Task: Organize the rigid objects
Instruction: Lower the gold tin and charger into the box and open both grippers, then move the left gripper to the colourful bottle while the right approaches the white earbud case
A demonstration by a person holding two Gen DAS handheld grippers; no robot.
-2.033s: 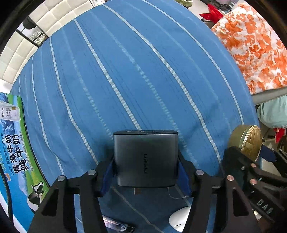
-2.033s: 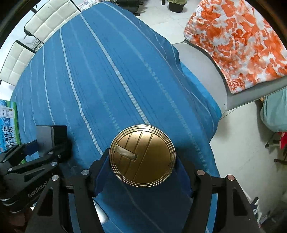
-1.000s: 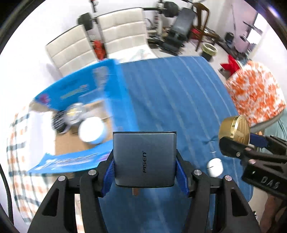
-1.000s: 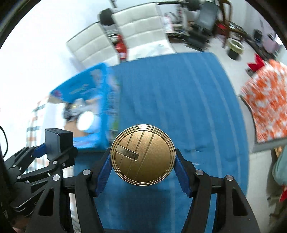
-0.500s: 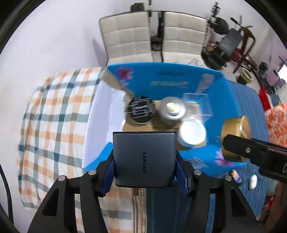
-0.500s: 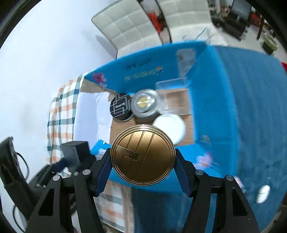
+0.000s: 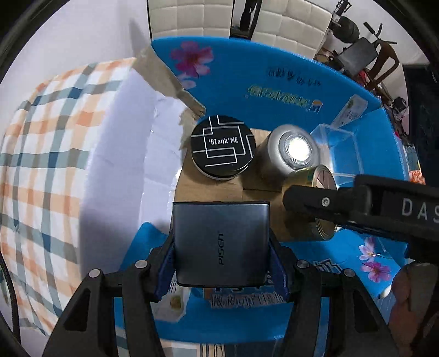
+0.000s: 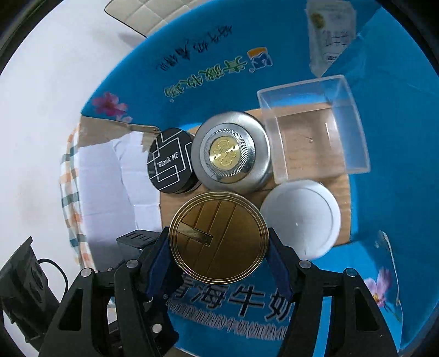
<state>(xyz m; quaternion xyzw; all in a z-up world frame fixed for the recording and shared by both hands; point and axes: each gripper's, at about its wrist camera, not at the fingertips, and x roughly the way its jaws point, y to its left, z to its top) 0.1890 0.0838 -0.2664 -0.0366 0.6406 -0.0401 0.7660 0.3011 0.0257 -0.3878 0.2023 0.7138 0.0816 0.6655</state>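
My left gripper (image 7: 221, 259) is shut on a dark grey square PISEN charger (image 7: 221, 241), held over the near-left part of an open blue cardboard box (image 7: 247, 82). My right gripper (image 8: 219, 259) is shut on a round gold tin (image 8: 218, 237), which hangs above the box floor between the black tin and the white lid; the left wrist view shows that gold tin (image 7: 311, 203) from the side at the right. Inside the box stand a black round tin marked 'Blank' ME (image 8: 170, 160), a silver round tin (image 8: 231, 153), a clear plastic box (image 8: 312, 129) and a white round lid (image 8: 300, 217).
The box's blue flaps stand up around the opening, with the near flap (image 8: 247, 302) under both grippers. A white torn flap (image 7: 123, 153) lies to the left on a checked cloth (image 7: 41, 164). White padded chairs (image 7: 189, 16) stand behind the box.
Both grippers have swept from the blue striped cloth to the box and come down closer over its opening, each still holding its object.
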